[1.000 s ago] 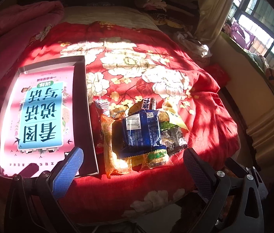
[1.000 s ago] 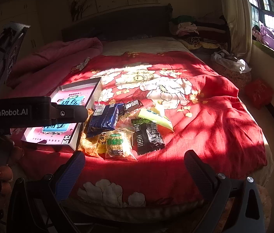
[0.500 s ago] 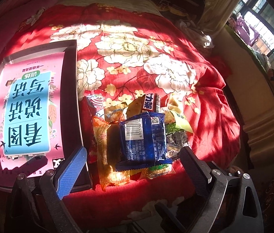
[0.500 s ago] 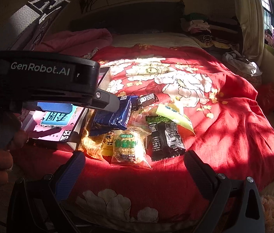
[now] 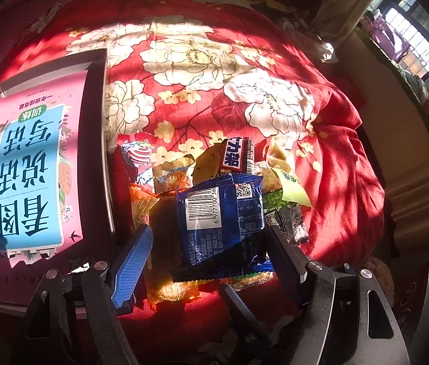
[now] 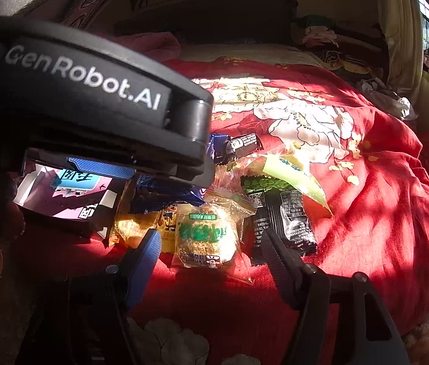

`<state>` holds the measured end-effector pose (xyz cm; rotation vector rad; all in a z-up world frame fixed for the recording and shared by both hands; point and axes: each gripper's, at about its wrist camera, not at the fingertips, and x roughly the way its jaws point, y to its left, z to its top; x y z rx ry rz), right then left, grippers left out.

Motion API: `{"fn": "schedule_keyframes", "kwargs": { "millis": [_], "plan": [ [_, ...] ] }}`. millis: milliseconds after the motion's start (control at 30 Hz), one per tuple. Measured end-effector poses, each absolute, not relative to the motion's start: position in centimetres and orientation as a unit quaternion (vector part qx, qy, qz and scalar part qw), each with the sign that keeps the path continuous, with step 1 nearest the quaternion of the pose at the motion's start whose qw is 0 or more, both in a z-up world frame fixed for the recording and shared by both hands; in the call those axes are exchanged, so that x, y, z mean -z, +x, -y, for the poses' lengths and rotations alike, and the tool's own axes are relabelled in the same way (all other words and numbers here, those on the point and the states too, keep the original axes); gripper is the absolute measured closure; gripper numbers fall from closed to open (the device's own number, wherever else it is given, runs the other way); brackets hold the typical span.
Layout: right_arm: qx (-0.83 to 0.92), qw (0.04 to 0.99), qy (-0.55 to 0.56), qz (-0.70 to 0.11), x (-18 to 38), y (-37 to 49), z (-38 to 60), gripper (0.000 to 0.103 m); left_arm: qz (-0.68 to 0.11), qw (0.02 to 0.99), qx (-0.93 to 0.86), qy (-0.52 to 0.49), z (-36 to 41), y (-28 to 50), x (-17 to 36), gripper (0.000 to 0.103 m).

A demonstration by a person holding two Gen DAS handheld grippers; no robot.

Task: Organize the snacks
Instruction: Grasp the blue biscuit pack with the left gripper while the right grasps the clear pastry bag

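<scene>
Several snack packets lie heaped on a red floral bedspread (image 5: 275, 70), just beside a shallow box (image 5: 95, 158) holding a pink and blue book. On top sits a blue packet (image 5: 223, 222), barcode side up, crinkled and glossy. The left gripper (image 5: 211, 261) straddles it, jaws closing, pads not yet pressing. The right gripper (image 6: 211, 249) is closing around a clear packet with green print (image 6: 205, 234), not yet gripping. A black packet (image 6: 284, 219) lies beside it.

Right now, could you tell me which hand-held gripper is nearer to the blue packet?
Left. The left hand-held gripper straddles the blue packet, jaws closing; the right hand-held gripper is beside it, closing around the clear cake packet.
</scene>
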<state>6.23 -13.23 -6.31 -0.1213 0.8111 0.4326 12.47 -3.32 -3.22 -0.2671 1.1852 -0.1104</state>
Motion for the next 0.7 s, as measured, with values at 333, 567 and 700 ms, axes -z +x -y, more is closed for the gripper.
{"fn": "schedule_keyframes", "kwargs": {
  "millis": [333,567,700],
  "plan": [
    [-0.230,0.887,-0.062,-0.396,6.8,6.4,13.5,0.063,-0.567,0.810,0.053,-0.139,3.5,13.4,4.0,0.050],
    [-0.242,0.888,-0.036,-0.389,6.0,6.2,14.6,0.065,-0.556,0.813,0.068,-0.160,3.0,13.1,3.3,0.050],
    [-0.241,0.893,-0.012,-0.379,5.3,6.0,15.6,0.065,-0.543,0.820,0.075,-0.167,2.5,12.5,2.0,0.050]
  ]
}}
